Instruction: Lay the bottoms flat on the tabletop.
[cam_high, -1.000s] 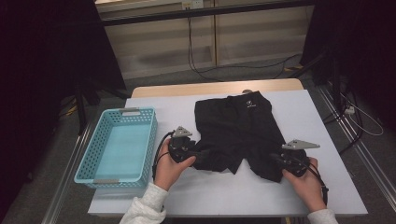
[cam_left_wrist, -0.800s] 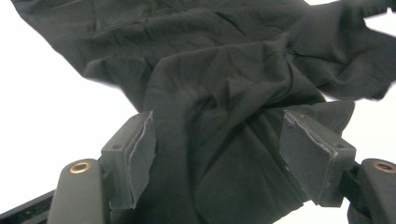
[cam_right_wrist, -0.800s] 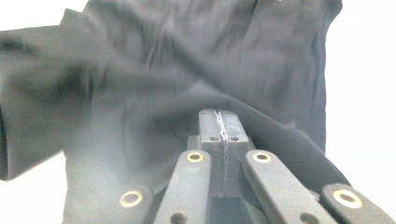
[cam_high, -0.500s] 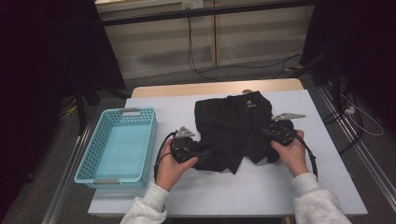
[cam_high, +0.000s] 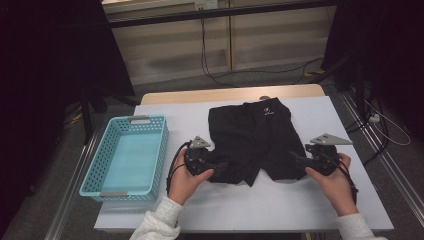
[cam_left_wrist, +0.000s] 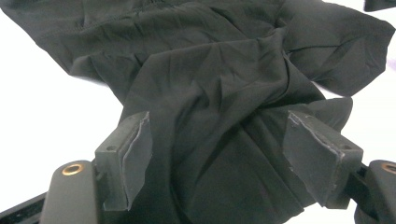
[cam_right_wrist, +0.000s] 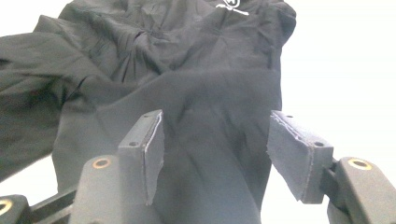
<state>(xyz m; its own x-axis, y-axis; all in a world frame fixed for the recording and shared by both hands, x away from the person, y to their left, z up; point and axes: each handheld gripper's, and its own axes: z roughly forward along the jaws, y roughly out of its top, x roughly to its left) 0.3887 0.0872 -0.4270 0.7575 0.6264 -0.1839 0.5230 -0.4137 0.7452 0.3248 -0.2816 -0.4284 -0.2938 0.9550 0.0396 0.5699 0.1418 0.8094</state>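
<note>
High view: my left gripper holds its fingers wide over the black shorts mid-worktop; my right gripper has just been opening, fabric loose between its fingers.

Shorts cut off at top + bottom edge in left gripper view, small white logo clipped in right gripper view, unreadable, person's sleeves cropped at bottom of high view.
</note>
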